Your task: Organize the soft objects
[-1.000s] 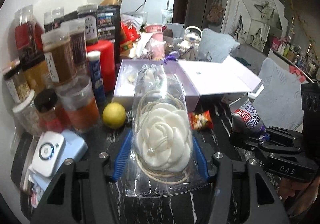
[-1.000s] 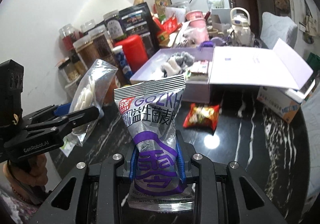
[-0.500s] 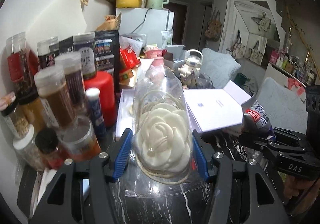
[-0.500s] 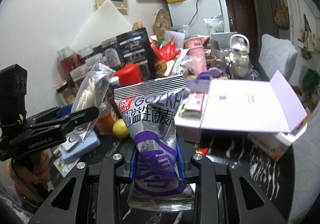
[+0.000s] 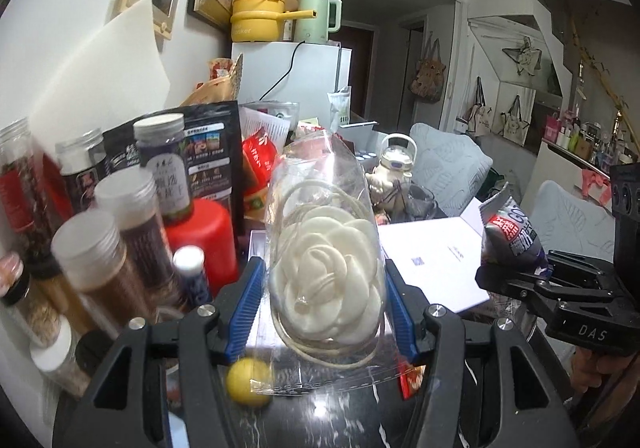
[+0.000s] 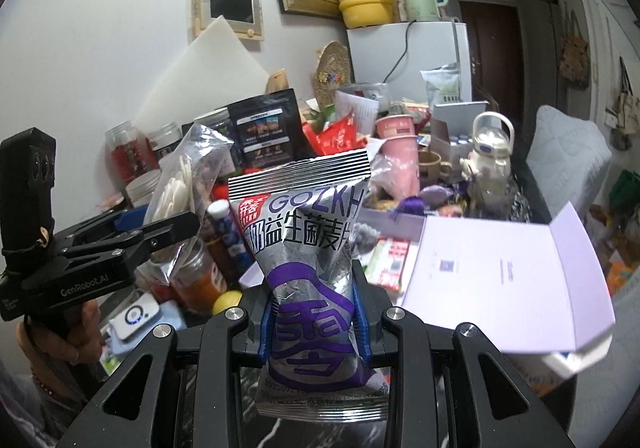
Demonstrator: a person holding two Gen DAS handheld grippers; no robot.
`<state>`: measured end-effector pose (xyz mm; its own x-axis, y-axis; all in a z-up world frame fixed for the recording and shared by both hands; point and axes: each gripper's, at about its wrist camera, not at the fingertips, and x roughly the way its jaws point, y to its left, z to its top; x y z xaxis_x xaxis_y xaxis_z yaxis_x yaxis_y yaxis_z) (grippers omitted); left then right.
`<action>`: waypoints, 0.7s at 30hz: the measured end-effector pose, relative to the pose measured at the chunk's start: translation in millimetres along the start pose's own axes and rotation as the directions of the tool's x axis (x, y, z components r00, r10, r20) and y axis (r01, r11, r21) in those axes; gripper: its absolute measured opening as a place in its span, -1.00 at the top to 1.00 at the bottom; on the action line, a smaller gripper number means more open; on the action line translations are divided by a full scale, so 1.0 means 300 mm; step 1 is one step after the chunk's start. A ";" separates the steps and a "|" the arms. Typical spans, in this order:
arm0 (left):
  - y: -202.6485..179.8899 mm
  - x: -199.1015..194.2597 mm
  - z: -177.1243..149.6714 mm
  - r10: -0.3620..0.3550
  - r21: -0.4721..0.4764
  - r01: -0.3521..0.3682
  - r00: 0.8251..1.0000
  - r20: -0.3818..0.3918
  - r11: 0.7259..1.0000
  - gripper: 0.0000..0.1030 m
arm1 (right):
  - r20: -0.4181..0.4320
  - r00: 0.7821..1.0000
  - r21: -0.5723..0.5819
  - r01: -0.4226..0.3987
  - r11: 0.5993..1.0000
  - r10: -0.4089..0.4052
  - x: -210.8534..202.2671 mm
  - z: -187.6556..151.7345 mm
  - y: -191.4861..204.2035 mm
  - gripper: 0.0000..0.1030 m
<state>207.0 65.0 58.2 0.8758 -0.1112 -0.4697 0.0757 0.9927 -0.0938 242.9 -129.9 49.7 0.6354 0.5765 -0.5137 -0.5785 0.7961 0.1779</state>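
Note:
My left gripper (image 5: 324,308) is shut on a clear bag with a white fabric flower (image 5: 326,280) and holds it up above the black marble table. It also shows in the right wrist view (image 6: 184,192). My right gripper (image 6: 314,312) is shut on a silver and purple snack packet (image 6: 308,248), also held up in the air; the packet shows at the right of the left wrist view (image 5: 510,232). An open lilac box (image 6: 496,268) with its lid folded out lies ahead, with a few small items inside.
Jars and bottles (image 5: 104,244) crowd the left side by a red canister (image 5: 202,232). A yellow lemon (image 5: 248,380) and a red snack packet (image 5: 412,382) lie on the table. A white kettle-shaped bottle (image 6: 490,156) and more clutter stand behind the box.
Both grippers have risen with their loads and tilted upward. The table and box have dropped lower in both views. Both grips are unchanged.

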 end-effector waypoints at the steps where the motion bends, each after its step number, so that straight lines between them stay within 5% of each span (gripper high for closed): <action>1: 0.002 0.011 0.010 -0.001 0.002 0.001 1.000 0.004 1.000 -0.11 | 0.001 1.000 0.001 -0.001 1.000 0.001 0.009 0.009 -0.005 0.40; 21: 0.050 0.274 0.183 0.037 -0.006 -0.037 0.997 0.065 0.999 -0.11 | 0.083 0.997 0.024 0.005 1.000 -0.007 0.219 0.244 -0.146 0.40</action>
<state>306.3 73.4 66.3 0.9073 -0.0709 -0.4146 0.0404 0.9958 -0.0818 347.4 -113.3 69.5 0.6797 0.5842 -0.4435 -0.5630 0.8031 0.1951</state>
